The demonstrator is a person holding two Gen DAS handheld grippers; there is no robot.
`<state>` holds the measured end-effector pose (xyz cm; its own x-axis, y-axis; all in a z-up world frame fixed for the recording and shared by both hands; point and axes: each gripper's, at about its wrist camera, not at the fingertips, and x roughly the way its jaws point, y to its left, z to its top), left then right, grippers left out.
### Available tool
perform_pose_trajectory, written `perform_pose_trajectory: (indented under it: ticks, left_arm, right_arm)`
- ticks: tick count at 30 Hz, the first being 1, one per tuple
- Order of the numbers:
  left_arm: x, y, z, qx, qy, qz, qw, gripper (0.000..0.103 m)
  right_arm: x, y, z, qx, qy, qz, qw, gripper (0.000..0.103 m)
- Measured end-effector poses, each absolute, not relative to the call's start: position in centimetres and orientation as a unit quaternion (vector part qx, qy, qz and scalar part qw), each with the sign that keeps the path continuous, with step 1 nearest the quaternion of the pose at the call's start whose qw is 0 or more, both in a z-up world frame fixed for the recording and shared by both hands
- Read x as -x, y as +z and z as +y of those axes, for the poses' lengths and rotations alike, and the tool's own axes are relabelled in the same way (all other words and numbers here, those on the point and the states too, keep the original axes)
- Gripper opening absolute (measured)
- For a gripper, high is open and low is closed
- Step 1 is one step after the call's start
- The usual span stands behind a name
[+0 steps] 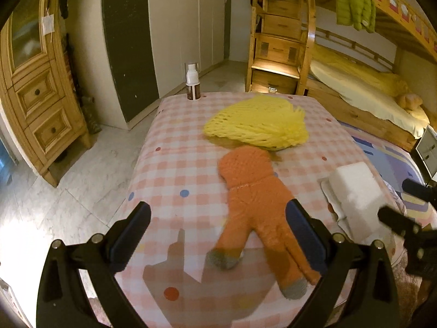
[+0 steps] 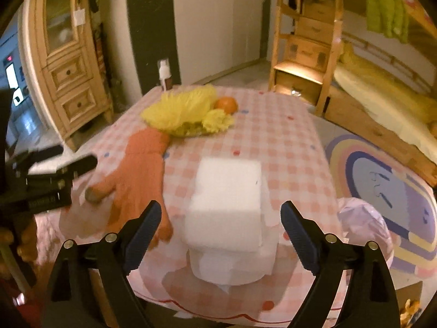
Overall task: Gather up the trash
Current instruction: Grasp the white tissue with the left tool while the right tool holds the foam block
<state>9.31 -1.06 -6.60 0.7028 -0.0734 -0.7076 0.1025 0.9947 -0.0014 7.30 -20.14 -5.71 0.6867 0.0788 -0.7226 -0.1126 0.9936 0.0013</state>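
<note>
An orange knitted glove [image 1: 254, 196] [image 2: 142, 169] lies flat on the pink checked table [image 1: 174, 164]. My left gripper [image 1: 218, 229] stands open over it, and the glove's fingers reach between the jaws, untouched. A white foam block [image 2: 226, 202] [image 1: 355, 188] rests on white paper [image 2: 226, 270] near the table's front edge. My right gripper [image 2: 221, 225] is open, its jaws apart on either side of the block's near end without pressing it. Behind the glove lies a yellow foam net [image 1: 256, 123] [image 2: 177, 109], with an orange fruit [image 2: 226, 104] beside it.
A white spray bottle [image 1: 192, 82] stands at the table's far left corner. A pale pink bag [image 2: 363, 224] sits beside the table on the right, over a striped rug [image 2: 382, 177]. A wooden cabinet stands to the left, and a bunk bed with stairs to the right.
</note>
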Motion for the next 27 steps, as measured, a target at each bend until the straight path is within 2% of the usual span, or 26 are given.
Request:
perform_pose_trajectory:
  ticks: [8,10,12,20,27]
  left_arm:
    - [-8.4,-7.0,-0.8,-0.021,-0.062,0.386,0.920,0.096]
    - [-8.3,-7.2,-0.9,-0.021,-0.065,0.389,0.919,0.096]
    - [-8.1,-7.3,-1.0,-0.024,-0.067,0.390,0.918,0.096]
    - [-7.7,-7.1,-3.0,-0.039,-0.086,0.384,0.918,0.096]
    - [-7.3,-7.2,-7.2,-0.070,-0.140,0.382,0.911,0.096]
  right_arm:
    - [-10.3,-9.2,-19.7,0.034,0.015,0.445,0.895,0.087]
    - [-10.4,-9.3,-19.9,0.026,0.028,0.449,0.893,0.063]
    - [-10.1,-8.4,-20.1,0.020,0.036,0.433,0.900,0.060]
    - [-6.7,0.0,-23.8,-0.047,0.049,0.306,0.950,0.062]
    - [-4.3,-0.1,-27.5,-0.036,-0.005,0.318,0.947,0.062]
